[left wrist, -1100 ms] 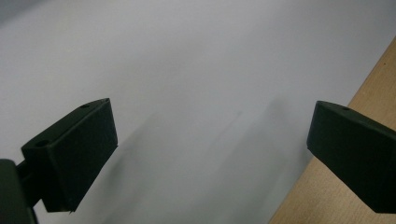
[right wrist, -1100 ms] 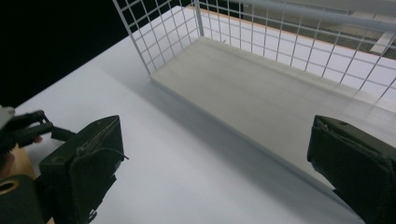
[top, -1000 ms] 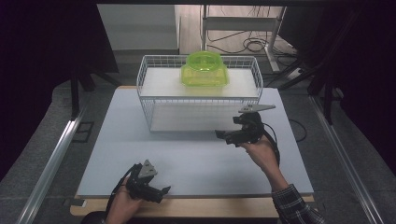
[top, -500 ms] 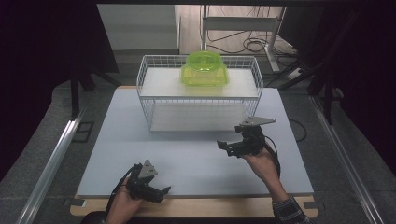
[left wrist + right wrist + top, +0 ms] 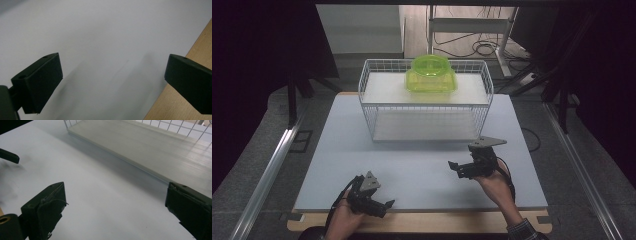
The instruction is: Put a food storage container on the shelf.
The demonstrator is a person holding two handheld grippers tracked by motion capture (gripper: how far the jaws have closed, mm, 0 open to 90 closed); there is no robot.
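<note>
Notably, your left tool (image 5: 379,205) and right tool (image 5: 462,168) both sat wide open and empty above the white surface (image 5: 422,165).

Support surface: a wooden table (image 5: 422,225) covered by a white board (image 5: 337,150), leaving a strip of bare wood along the near edge. One white wire rack (image 5: 424,102) stands directly on the board toward its far side, centred. The rack's lower white shelf (image 5: 150,147) sits just above the board.
</note>
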